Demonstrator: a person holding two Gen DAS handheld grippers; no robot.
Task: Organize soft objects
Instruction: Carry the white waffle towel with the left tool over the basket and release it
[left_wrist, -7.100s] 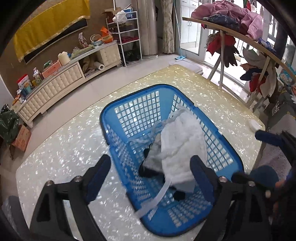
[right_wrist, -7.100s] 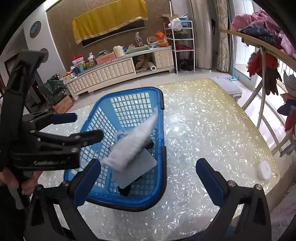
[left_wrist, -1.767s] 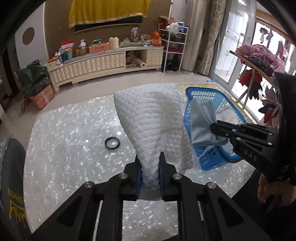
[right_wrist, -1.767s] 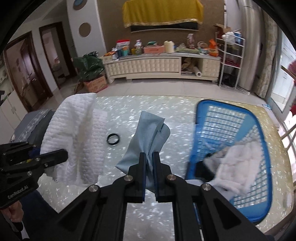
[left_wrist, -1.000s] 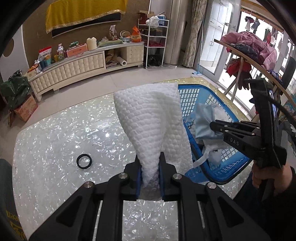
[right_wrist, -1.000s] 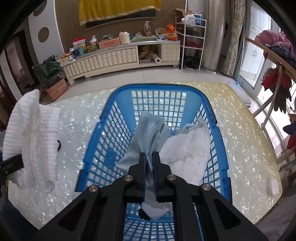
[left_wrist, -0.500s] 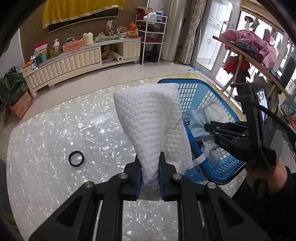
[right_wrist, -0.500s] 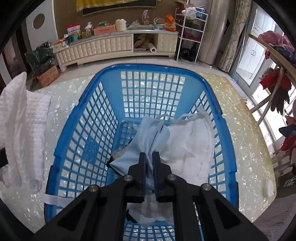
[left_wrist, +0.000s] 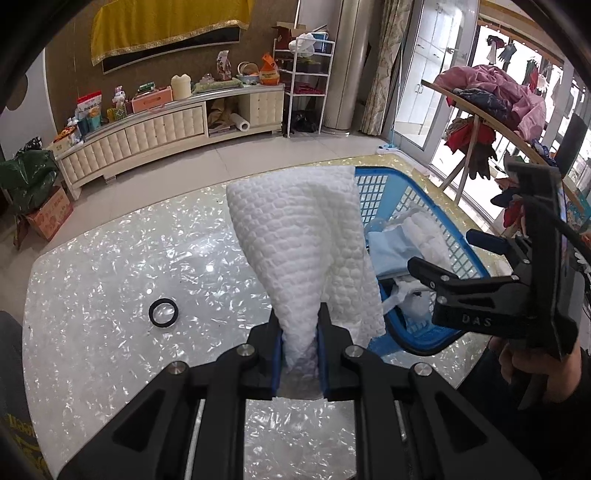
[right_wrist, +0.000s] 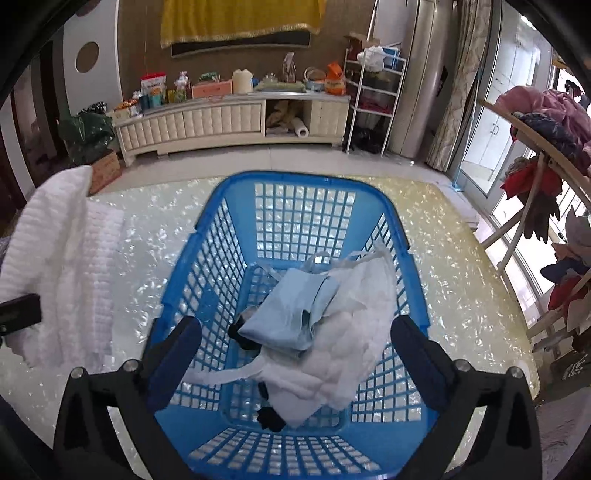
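Observation:
My left gripper (left_wrist: 300, 345) is shut on a white waffle-textured towel (left_wrist: 303, 243) and holds it above the table, left of the blue basket (left_wrist: 406, 343). The towel also shows at the left in the right wrist view (right_wrist: 62, 258). My right gripper (right_wrist: 291, 354) is open and empty above the blue basket (right_wrist: 303, 184). A light blue cloth (right_wrist: 288, 314) lies in the basket on top of a white cloth (right_wrist: 351, 343) and a dark item (right_wrist: 271, 419). The right gripper shows in the left wrist view (left_wrist: 439, 258) over the basket.
A black ring (left_wrist: 163, 312) lies on the pearly table (left_wrist: 110, 277), left of the towel. A small white round object (right_wrist: 517, 369) sits near the table's right edge. A clothes rack (right_wrist: 546, 155) with garments stands to the right. A cabinet (right_wrist: 229, 118) lines the far wall.
My right gripper has opened and let go of the light blue cloth, which now lies in the basket. My left gripper still holds the white towel, about where it was.

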